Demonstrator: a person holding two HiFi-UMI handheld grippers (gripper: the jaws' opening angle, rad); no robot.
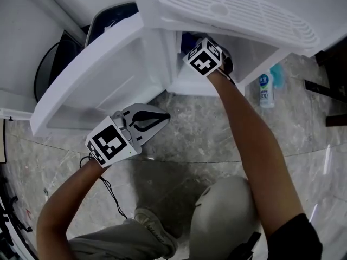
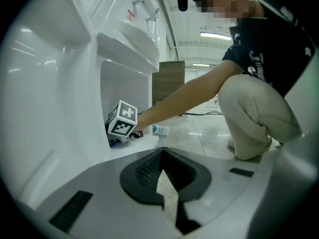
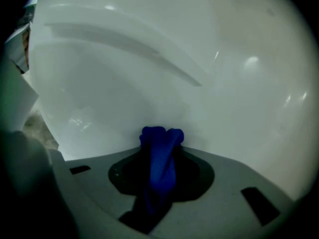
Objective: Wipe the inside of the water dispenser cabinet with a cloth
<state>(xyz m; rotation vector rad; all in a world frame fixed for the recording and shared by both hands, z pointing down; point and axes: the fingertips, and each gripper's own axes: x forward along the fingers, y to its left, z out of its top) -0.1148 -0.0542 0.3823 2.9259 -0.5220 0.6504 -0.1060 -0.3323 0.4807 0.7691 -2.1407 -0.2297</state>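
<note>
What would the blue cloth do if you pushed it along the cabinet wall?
Probably floppy: the blue cloth is bunched and folded in the right gripper. Such thin fabric likely weighs little, and should squash and slide over the smooth white cabinet wall, not roll.

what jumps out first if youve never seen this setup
The blue cloth pinched in the right tool, inside the white dispenser cabinet at the top of the head view. Next, the cabinet door standing open to its left, with the left tool shut and empty near its edge.
</note>
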